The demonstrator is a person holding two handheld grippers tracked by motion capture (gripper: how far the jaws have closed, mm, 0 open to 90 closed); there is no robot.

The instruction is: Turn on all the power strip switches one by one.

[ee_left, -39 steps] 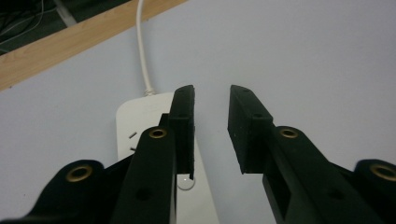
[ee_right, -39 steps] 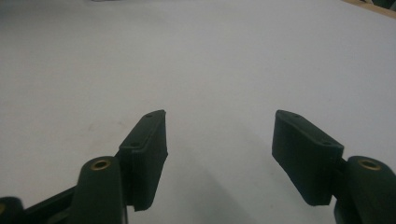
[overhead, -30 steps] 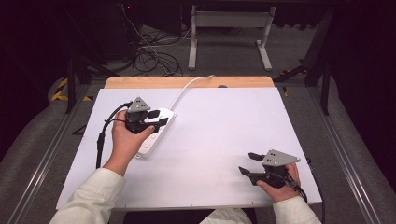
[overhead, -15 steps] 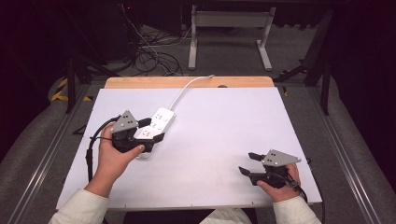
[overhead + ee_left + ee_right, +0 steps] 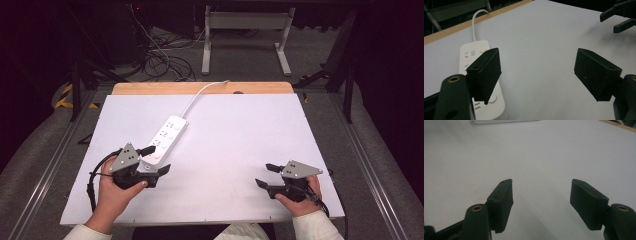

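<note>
One white power strip [image 5: 164, 140] lying flat, left of centre on worktop [image 5: 240, 150], rigid, light, smooth-sided; best gripped across narrow body. Left gripper [image 5: 156, 160] just opened wide, empty, beside strip's near end; right gripper [image 5: 265, 175] open, empty, well apart.

A white plastic power strip [image 5: 165, 140] with a white cord [image 5: 202, 93] lies on the white rectangular table board [image 5: 240, 145]; past the strip runs the board's tan wooden edge [image 5: 200, 88]; both black two-jaw grippers carry grey three-cornered plates
</note>
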